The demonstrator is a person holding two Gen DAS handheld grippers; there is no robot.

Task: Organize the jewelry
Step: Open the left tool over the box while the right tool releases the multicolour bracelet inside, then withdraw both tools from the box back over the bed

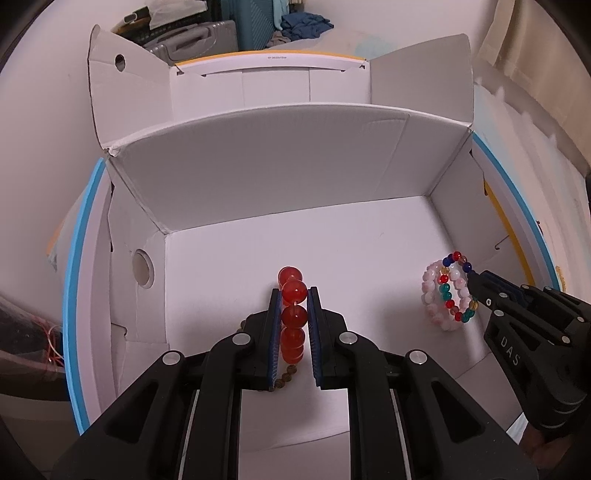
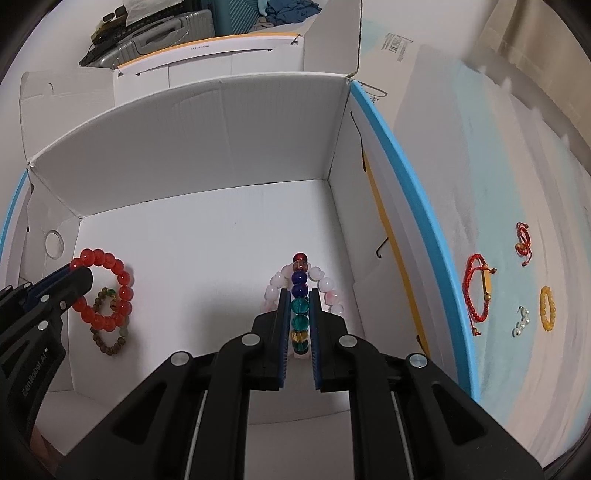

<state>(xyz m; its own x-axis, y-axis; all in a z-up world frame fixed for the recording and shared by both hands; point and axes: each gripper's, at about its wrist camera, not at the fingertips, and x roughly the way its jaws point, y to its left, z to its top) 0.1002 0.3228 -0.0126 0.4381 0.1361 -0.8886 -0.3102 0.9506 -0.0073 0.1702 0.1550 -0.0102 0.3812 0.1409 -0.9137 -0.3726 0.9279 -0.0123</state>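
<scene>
Jewelry is split between two places: four bead bracelets down inside a white cardboard box [image 1: 295,177], and several pieces outside it on a pale blue-and-white cloth [image 2: 498,184].

The left gripper [image 1: 294,295] has its jaws closed on a bracelet of large, glossy red beads [image 1: 293,314], which stands on edge between the blue pads; a thinner strand of small brown beads [image 1: 286,376] lies just under it on the box floor. The right gripper [image 2: 299,295] is likewise clamped on a bracelet of mixed beads [image 2: 300,291] — red, dark blue, teal, amber — with a ring of milky pink-white beads [image 2: 321,280] around and behind it. Both grippers point down into the box, near the floor, well apart from each other. The tall box walls and raised flaps surround them on all sides.

Only the right wrist view shows the cloth beyond the box's blue-edged rim: a red braided cord bracelet [image 2: 476,291] with a gold bar, a smaller knotted red cord [image 2: 523,240], a yellow bead ring [image 2: 547,308] and a small silvery piece [image 2: 521,321]. It also shows the red bracelet as a full ring overlapping the brown one. The left wrist view shows the mixed and pink bracelets side-on, touching, by the right wall. Behind the box both views catch grey and teal suitcases [image 1: 207,35].
</scene>
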